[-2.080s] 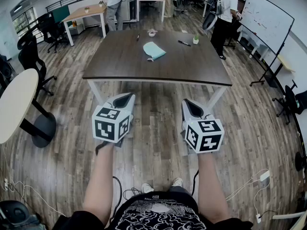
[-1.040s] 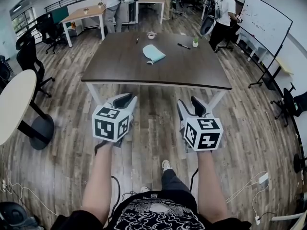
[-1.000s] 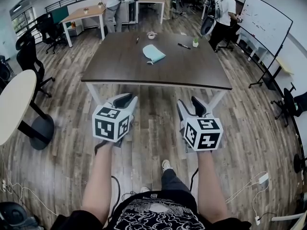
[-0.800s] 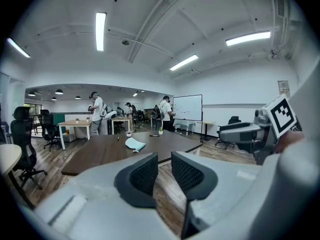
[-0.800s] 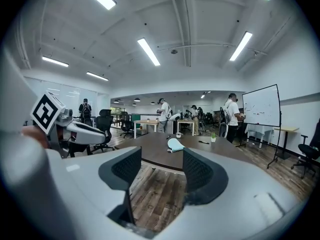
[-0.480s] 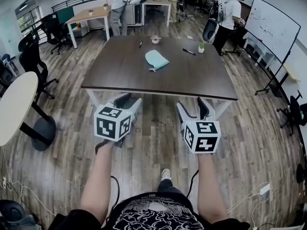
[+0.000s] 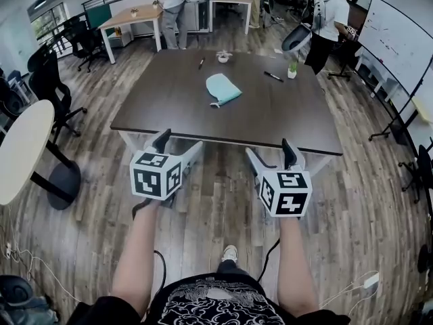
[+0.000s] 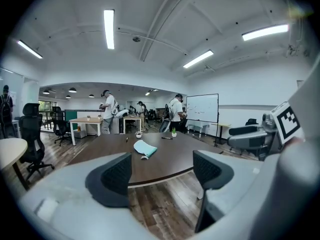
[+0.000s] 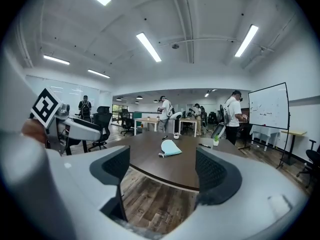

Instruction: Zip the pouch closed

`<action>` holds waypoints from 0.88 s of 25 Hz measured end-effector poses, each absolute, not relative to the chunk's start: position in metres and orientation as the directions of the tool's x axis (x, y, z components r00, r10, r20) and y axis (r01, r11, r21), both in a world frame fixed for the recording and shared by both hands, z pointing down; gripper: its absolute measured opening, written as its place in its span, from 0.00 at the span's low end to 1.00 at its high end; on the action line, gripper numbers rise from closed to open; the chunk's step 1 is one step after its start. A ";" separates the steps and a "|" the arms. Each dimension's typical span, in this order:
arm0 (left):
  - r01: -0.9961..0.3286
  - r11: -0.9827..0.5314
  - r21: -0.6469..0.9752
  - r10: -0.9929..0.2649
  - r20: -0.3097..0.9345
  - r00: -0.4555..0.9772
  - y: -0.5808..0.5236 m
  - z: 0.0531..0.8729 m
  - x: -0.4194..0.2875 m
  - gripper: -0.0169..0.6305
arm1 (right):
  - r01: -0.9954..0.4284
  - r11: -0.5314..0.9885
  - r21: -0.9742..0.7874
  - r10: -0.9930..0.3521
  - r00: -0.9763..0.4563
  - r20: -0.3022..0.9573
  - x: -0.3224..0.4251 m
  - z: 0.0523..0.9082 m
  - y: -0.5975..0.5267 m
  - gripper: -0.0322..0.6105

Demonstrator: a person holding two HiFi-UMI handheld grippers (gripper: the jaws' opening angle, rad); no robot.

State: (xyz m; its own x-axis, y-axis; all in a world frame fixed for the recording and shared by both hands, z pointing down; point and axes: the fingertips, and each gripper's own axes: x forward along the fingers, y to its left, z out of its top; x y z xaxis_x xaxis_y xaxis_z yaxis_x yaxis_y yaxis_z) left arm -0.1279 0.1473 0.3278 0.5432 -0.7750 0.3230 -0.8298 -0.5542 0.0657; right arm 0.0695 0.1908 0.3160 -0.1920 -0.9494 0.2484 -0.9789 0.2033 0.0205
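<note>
A light teal pouch [image 7: 222, 87] lies on the dark brown table [image 7: 169, 107], past its middle; it also shows in the left gripper view [image 8: 145, 148] and the right gripper view [image 9: 171, 147]. My left gripper [image 7: 178, 141] hangs before the table's near edge, its jaws having just been opening, wide apart with nothing between them. My right gripper [image 7: 272, 153] hangs level with it at the right, jaws likewise just opened and empty. Both stand well short of the pouch.
On the table's far side lie a black pen [image 7: 273, 76], a small potted plant [image 7: 292, 68], a small bowl [image 7: 222, 57] and another pen [image 7: 201, 63]. A round white table [image 7: 20, 147] and office chairs [image 7: 49, 80] stand left. People stand beyond. A whiteboard [image 7: 399, 39] stands right.
Both grippers have advanced toward the table's near edge and their jaws have spread from nearly closed to wide. The person has stepped forward, so the table lies closer.
</note>
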 end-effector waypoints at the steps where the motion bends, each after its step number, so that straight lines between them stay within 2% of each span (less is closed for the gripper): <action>1: -0.832 -0.551 0.068 -0.778 0.319 0.542 0.144 0.328 -0.126 0.63 | -0.978 0.209 0.018 -0.947 -0.198 0.254 0.072 0.318 0.186 0.68; 4: -0.833 -0.549 0.071 -0.780 0.316 0.541 0.134 0.327 -0.121 0.67 | -0.974 0.229 0.001 -0.940 -0.220 0.260 0.077 0.321 0.171 0.69; 22: -0.880 -0.467 0.079 -0.825 0.319 0.467 0.084 0.325 -0.071 0.67 | -0.941 0.329 -0.075 -0.907 -0.338 0.251 0.130 0.332 0.107 0.70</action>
